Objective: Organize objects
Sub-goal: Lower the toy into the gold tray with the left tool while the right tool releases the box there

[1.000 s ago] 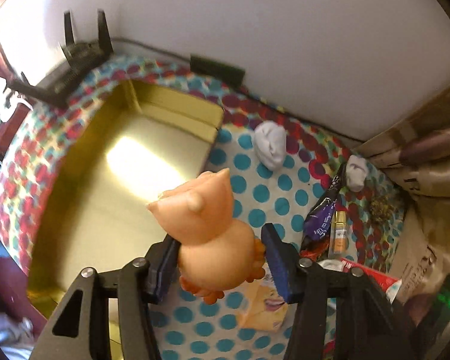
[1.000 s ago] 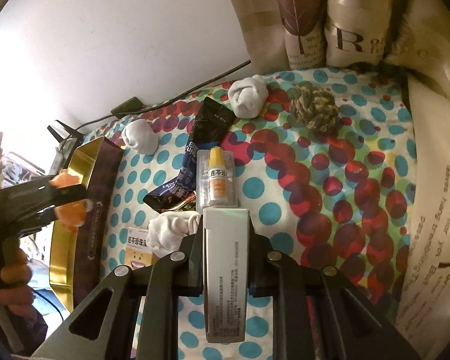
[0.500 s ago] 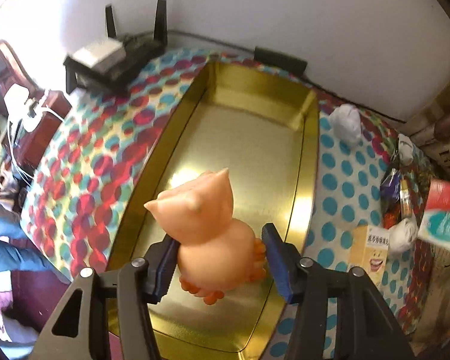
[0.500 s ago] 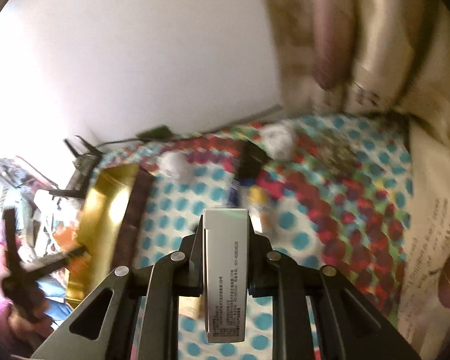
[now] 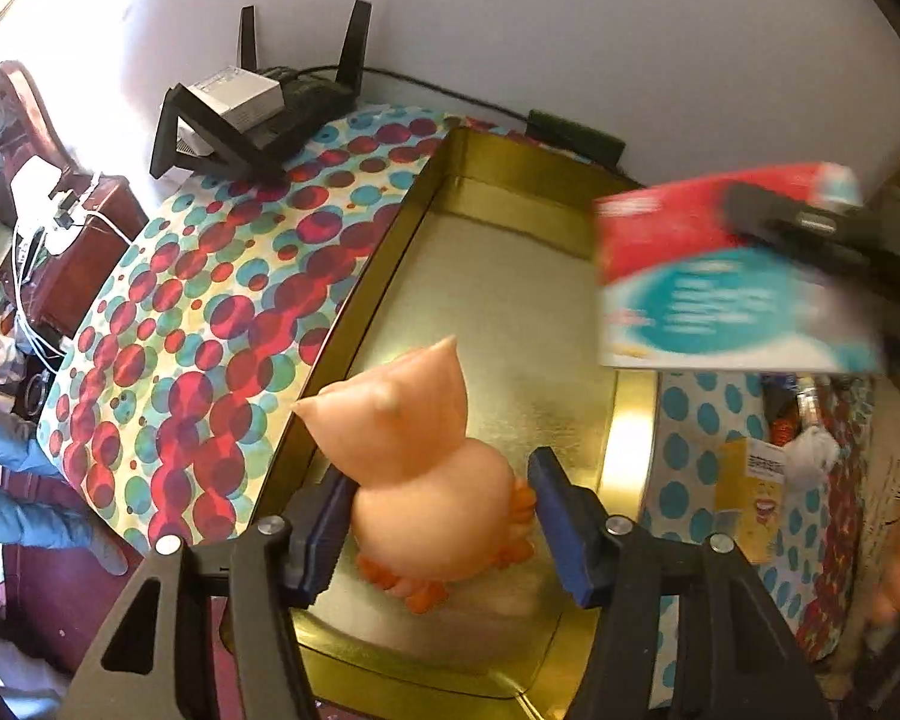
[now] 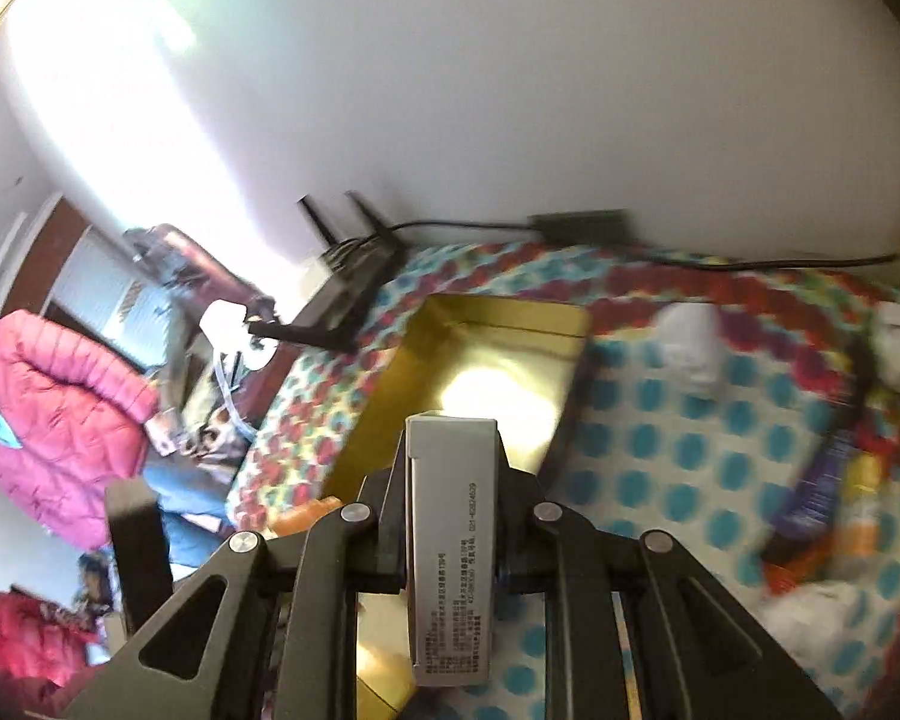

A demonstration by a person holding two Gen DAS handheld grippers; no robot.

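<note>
While both grippers hang over a gold tray (image 5: 624, 468), each has an object between its jaws.

Nearest, left gripper (image 5: 441, 516), jaws just easing apart, loosely brackets a soft, light rubber duck (image 5: 426, 474); farther, right gripper (image 6: 450, 531) is clamped on a stiff, light carton (image 6: 450, 540), best held by its flat sides.

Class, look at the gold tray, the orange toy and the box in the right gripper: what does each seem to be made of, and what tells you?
Tray: probably thin metal, brushed gold finish; it shows a bright glare and has crisp folded walls.
Toy: likely soft rubber or vinyl; smooth, matte, with rounded moulded shapes.
Box: printed cardboard; flat faces, sharp edges, small print on its side.
</note>
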